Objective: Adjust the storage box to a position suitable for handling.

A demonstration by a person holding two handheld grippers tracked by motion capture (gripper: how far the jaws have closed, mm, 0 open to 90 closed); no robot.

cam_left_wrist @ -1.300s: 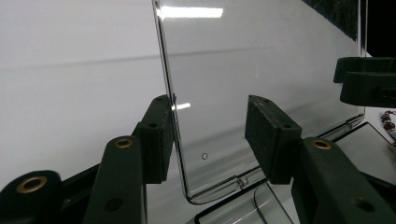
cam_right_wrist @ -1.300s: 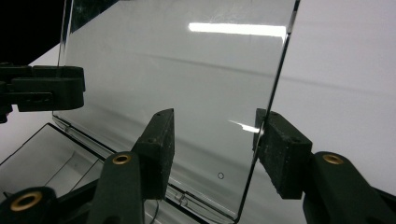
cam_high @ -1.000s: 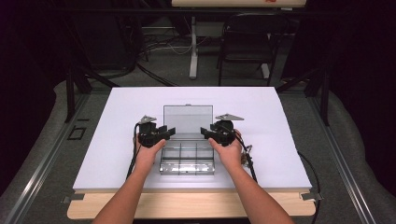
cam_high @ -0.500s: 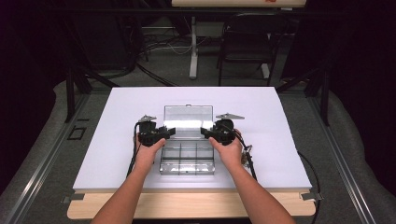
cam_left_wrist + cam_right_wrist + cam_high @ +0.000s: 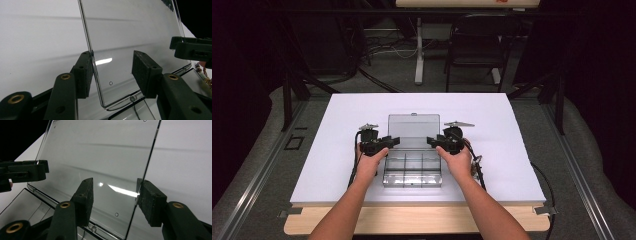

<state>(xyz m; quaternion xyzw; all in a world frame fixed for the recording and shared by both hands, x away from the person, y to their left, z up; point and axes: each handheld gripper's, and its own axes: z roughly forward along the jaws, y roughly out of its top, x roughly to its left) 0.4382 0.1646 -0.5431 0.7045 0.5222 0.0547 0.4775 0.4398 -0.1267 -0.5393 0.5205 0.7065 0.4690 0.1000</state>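
Note:
A clear plastic compartment box (image 5: 412, 172) sits mid-table with its lid (image 5: 413, 129) swung up and leaning away from me. My left gripper (image 5: 393, 141) is at the lid's left edge and my right gripper (image 5: 433, 141) at its right edge, jaws pointing inward at each other. In the left gripper view the left gripper (image 5: 113, 72) is open, its left pad close beside the edge of the lid (image 5: 130, 30). The right gripper (image 5: 116, 197) is likewise open in its own view, with the lid (image 5: 100, 152) edge near its right pad. Neither pair of pads squeezes the lid.
The white table top (image 5: 337, 150) has free room on all sides of the box. A wooden strip (image 5: 412, 220) runs along its near edge. Cables (image 5: 479, 172) trail from the right gripper beside the box. A dark chair (image 5: 477, 45) and stands sit on the floor beyond.
Both hands stay at the lid's two edges. The glare on the lid brightened half a second ago and has dulled again.

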